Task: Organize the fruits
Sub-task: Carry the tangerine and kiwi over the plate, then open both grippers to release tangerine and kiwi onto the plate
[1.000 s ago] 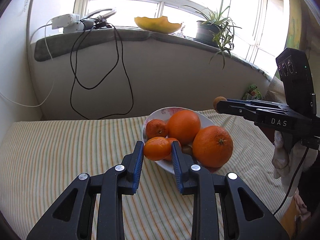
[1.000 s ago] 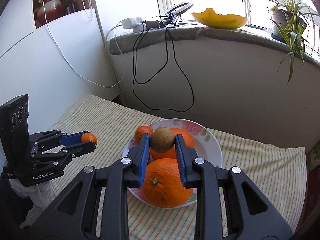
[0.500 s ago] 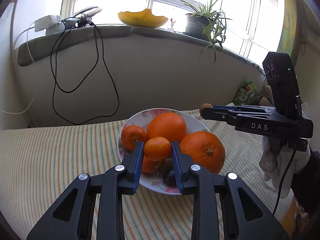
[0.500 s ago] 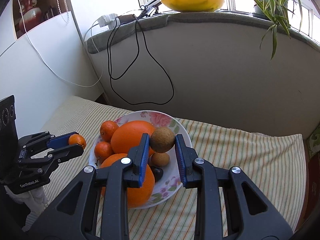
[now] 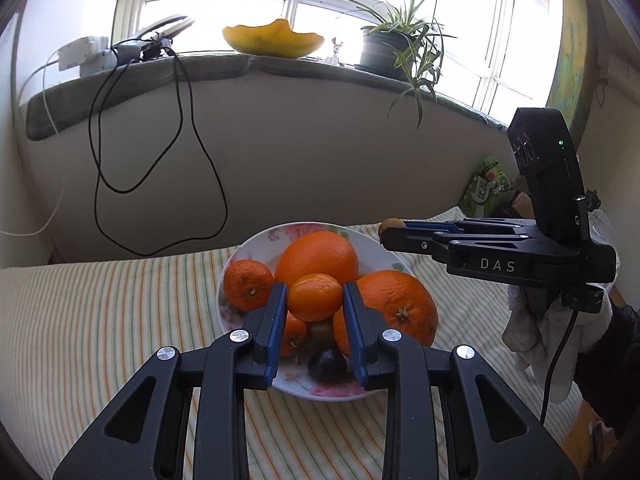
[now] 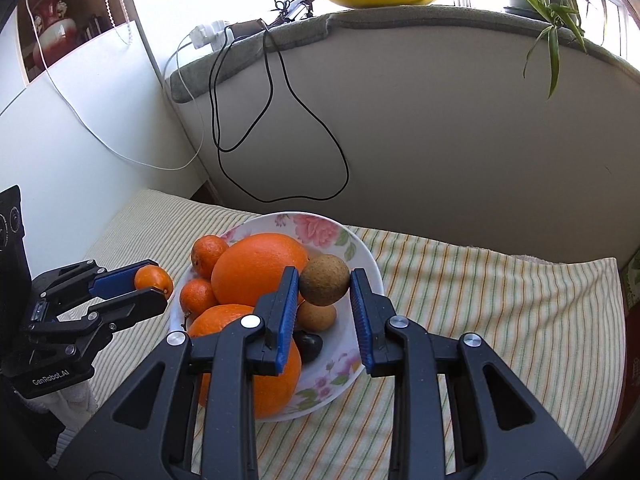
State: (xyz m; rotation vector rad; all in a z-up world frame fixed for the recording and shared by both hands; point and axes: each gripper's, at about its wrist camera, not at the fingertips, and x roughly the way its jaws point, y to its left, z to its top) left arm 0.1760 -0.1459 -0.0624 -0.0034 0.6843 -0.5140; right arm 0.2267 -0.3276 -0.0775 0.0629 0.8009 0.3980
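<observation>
A flowered white plate [image 5: 256, 242] [image 6: 360, 248] on the striped cloth holds two big oranges [image 5: 316, 254] [image 5: 394, 304], small mandarins [image 5: 246, 284], a dark plum [image 5: 326, 364] and a brown fruit [image 6: 316, 316]. My left gripper [image 5: 314, 300] is shut on a small mandarin [image 5: 314, 296] above the plate's near side; it also shows in the right wrist view [image 6: 154, 280]. My right gripper [image 6: 324, 286] is shut on a round brown kiwi-like fruit [image 6: 324, 284] above the plate; in the left wrist view it [image 5: 390, 226] hovers over the plate's right rim.
The striped cloth [image 5: 100, 320] covers the surface. A curved wall with a sill stands behind, with black cables [image 5: 192, 140] hanging, a yellow bowl [image 5: 274, 38] and a potted plant [image 5: 396, 48]. A green packet [image 5: 484, 188] lies far right.
Both grippers, each with its fruit, have moved closer over the plate. The left one is now above the near fruits; the right one has shifted toward the plate's right side.
</observation>
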